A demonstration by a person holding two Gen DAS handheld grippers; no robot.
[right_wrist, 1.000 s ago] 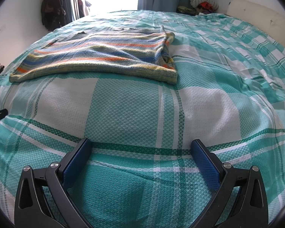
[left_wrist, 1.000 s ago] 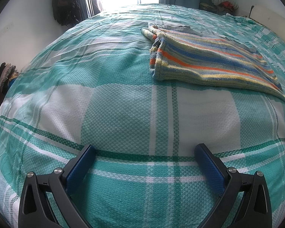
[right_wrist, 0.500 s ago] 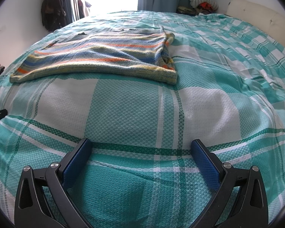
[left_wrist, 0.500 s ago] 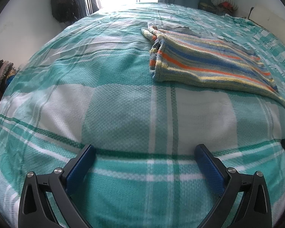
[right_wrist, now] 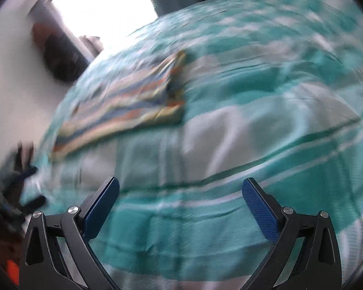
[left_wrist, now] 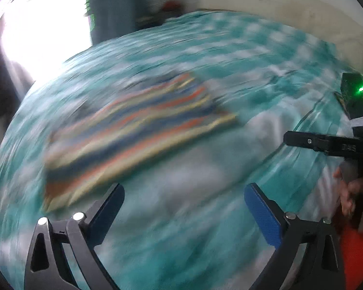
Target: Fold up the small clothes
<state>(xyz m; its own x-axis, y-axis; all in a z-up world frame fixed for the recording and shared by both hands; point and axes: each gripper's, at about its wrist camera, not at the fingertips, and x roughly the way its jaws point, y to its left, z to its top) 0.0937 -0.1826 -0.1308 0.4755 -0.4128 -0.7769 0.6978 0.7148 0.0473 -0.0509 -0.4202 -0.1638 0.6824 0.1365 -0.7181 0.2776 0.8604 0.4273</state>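
Note:
A folded striped knit garment [left_wrist: 138, 125], in blue, orange and yellow, lies flat on the teal and white checked bedspread [left_wrist: 193, 217]. Both views are motion-blurred. In the left wrist view my left gripper [left_wrist: 184, 193] is open and empty, just short of the garment's near edge. The right gripper's body [left_wrist: 326, 142] shows at that view's right edge, with the person's hand. In the right wrist view the garment [right_wrist: 130, 106] lies up and to the left, and my right gripper [right_wrist: 180, 188] is open and empty over bare bedspread [right_wrist: 230, 157], well short of it.
A bright window [left_wrist: 43, 31] and a dark teal curtain [left_wrist: 123, 7] stand behind the bed. A pale headboard [left_wrist: 278, 2] runs along the far right. Dark clothes hang on the wall [right_wrist: 60, 55] to the left. Clothes are piled at the far corner [left_wrist: 164, 2].
Both grippers have swung sharply and tilted, so both views are now blurred. The garment has shifted left in both views. The right gripper and hand have come into the left wrist view.

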